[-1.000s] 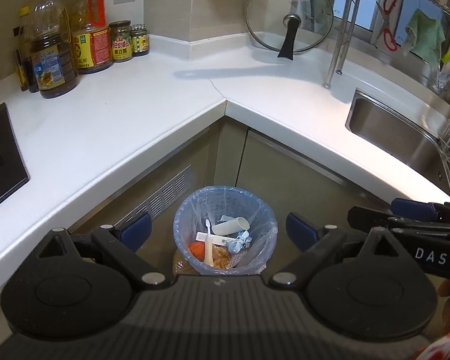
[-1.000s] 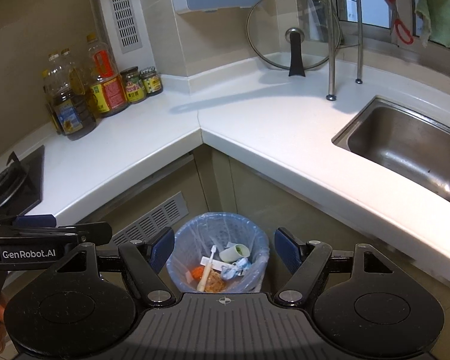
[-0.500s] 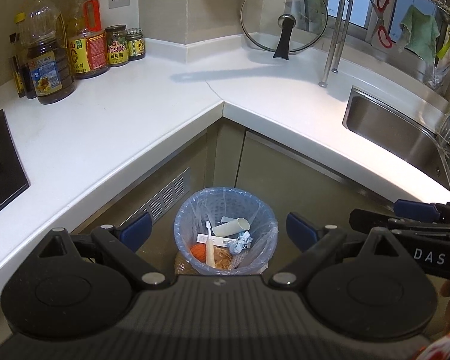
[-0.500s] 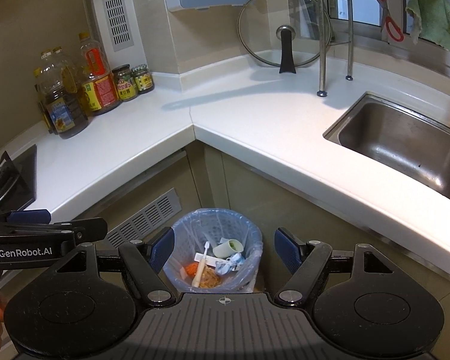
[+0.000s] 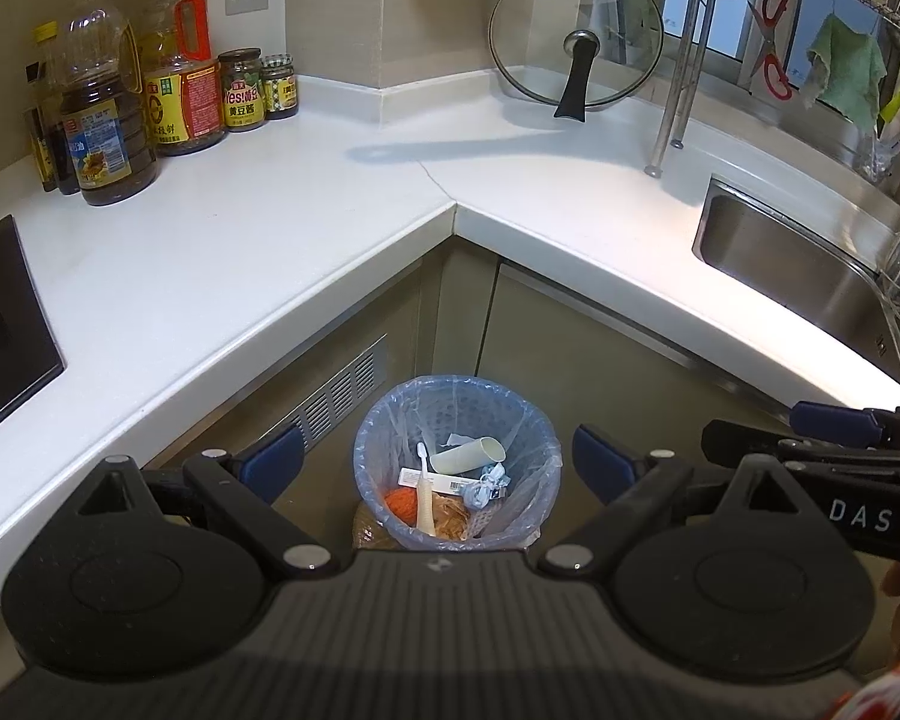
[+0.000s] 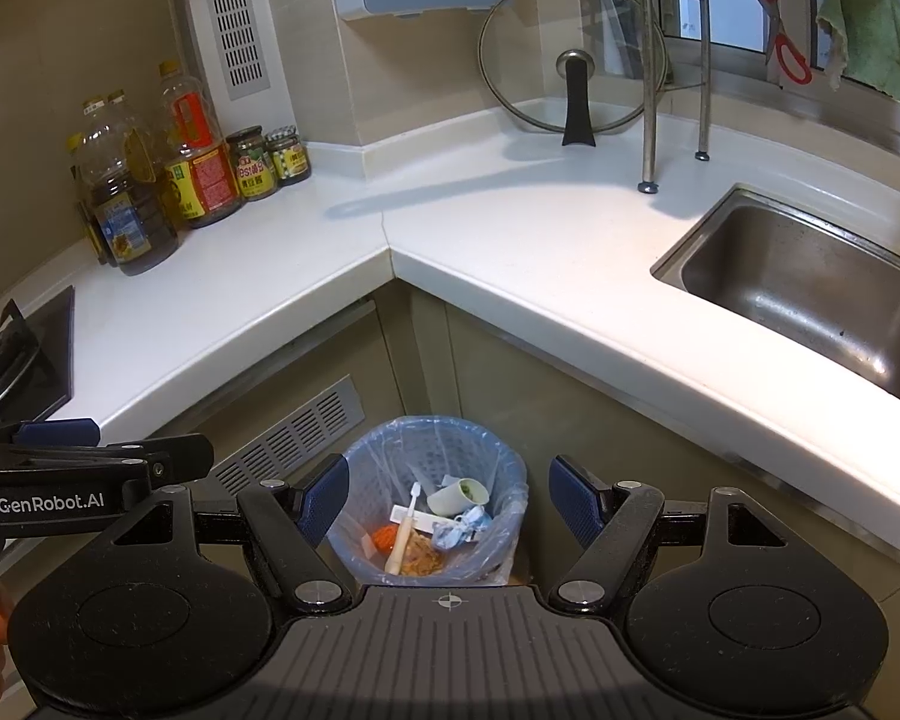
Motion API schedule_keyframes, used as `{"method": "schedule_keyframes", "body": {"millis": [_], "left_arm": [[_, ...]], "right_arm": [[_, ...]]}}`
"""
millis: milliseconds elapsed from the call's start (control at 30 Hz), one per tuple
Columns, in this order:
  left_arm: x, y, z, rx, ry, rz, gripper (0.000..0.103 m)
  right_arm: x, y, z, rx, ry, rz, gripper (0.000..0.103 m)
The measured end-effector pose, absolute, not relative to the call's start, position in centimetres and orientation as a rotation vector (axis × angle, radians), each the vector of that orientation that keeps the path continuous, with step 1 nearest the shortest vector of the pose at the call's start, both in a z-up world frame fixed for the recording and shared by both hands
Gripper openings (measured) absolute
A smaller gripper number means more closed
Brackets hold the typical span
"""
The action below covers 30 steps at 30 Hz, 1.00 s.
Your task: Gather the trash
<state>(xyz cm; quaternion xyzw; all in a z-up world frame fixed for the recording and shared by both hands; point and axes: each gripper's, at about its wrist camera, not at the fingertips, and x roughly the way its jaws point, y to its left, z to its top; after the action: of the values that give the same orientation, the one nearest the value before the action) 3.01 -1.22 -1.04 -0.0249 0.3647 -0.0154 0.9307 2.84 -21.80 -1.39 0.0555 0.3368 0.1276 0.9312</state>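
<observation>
A small bin with a blue plastic liner [image 5: 450,399] stands on the floor in the corner below the white counter, and it shows in the right wrist view too [image 6: 432,441]. Inside lie a toothbrush [image 5: 424,492], a white cup [image 5: 468,456], an orange lump [image 5: 401,503] and a crumpled wrapper [image 5: 487,483]. My left gripper [image 5: 438,459] hovers well above the bin, open, with nothing between its blue pads. My right gripper [image 6: 450,499] hovers beside it, also open and holding nothing. Each gripper shows at the edge of the other's view.
The white L-shaped counter [image 5: 270,252] carries oil bottles and jars [image 5: 180,96] at the back left, a glass lid [image 5: 576,48] in the corner, and a steel sink [image 6: 810,294] on the right. A black hob [image 5: 6,324] sits at the far left. Cabinet doors flank the bin.
</observation>
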Motion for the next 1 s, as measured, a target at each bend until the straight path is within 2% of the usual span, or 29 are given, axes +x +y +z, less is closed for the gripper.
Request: {"method": "schedule_keyframes", "body": {"millis": [1000], "left_arm": [[3.15, -1.23, -0.9, -0.048, 0.742, -0.027, 0.095]], "right_arm": [[2.98, -21.53, -1.3, 0.108, 0.69, 0.263, 0.074]]}}
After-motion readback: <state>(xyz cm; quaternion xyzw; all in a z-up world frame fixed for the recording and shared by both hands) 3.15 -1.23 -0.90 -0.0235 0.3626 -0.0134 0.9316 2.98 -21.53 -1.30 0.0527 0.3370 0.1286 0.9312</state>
